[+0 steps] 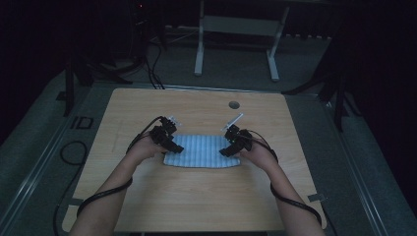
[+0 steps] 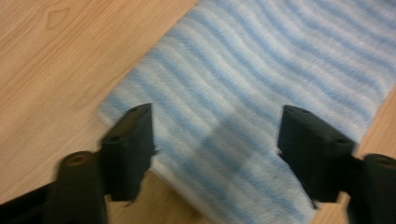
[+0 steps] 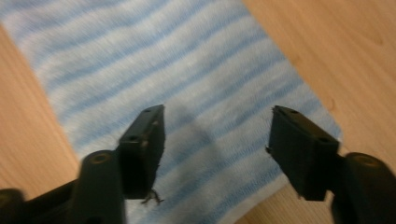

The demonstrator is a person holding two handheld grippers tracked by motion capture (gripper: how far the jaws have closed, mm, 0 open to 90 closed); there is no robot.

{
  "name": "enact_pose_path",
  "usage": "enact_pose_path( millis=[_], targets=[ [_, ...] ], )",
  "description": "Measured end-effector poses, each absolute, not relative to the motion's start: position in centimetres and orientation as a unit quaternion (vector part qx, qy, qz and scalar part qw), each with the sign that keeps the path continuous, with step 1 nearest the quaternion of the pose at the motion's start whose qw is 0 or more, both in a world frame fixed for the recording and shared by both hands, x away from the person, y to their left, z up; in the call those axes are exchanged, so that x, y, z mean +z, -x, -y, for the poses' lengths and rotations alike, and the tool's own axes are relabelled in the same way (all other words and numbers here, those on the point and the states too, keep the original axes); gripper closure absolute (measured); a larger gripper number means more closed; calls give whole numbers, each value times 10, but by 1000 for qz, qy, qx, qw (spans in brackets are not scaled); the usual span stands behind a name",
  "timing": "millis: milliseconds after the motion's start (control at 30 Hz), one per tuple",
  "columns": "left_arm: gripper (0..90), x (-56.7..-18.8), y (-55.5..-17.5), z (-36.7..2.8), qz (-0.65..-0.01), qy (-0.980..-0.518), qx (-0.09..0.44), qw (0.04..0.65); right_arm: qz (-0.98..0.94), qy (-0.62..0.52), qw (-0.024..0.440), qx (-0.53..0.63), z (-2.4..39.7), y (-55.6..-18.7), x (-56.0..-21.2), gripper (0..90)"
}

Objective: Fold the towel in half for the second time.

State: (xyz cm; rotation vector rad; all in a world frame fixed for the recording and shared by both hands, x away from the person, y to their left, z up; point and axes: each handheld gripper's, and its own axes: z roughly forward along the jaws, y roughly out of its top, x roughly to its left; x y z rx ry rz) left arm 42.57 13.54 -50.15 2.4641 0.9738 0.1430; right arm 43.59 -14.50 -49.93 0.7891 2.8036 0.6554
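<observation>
Lay flat on the wooden surface [image 1: 196,196], a little beyond its middle: a folded blue-and-white striped cloth [image 1: 201,151], long side running left to right. Hovered over the cloth's left end, the left tool [image 1: 169,142], jaws spread wide with nothing pinched; seen in the left gripper view, striped cloth [image 2: 243,93] under and between the two black jaws, its near corner just beside the left-hand jaw. Hovered over the right end, the right tool [image 1: 230,147], likewise spread apart and gripping nothing; in the right gripper view, cloth [image 3: 187,84] beneath the gap, its edge close past the right-hand jaw. Trailed back along both forearms, black cables.
</observation>
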Motion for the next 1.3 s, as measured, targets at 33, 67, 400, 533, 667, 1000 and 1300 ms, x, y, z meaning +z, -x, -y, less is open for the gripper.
enact_pose_path(
  millis=[33, 67, 400, 533, 667, 1000, 1300],
  targets=[
    [264, -501, -423, -135, -352, -902, 62, 242, -935, -262, 79, 226, 145, -435, -498, 261],
    [244, -502, -420, -133, -350, -902, 74, 241, -936, -258, 79, 228, 146, -434, -498, 202],
    [67, -510, -396, -138, -364, -883, 124, 270, -908, -274, 97, 302, 164, -430, -500, 131],
    [38, -512, -390, -142, -376, -870, 127, 292, -905, -277, 97, 309, 170, -428, -504, 132],
    [29, -510, -380, -149, -385, -854, 142, 320, -901, -282, 103, 314, 179, -425, -509, 130],
    [29, -525, -356, -177, -400, -840, 152, 334, -876, -301, 140, 351, 214, -413, -512, 107],
    [29, -535, -332, -202, -404, -833, 154, 345, -849, -350, 150, 367, 255, -400, -521, 107]
  ],
)
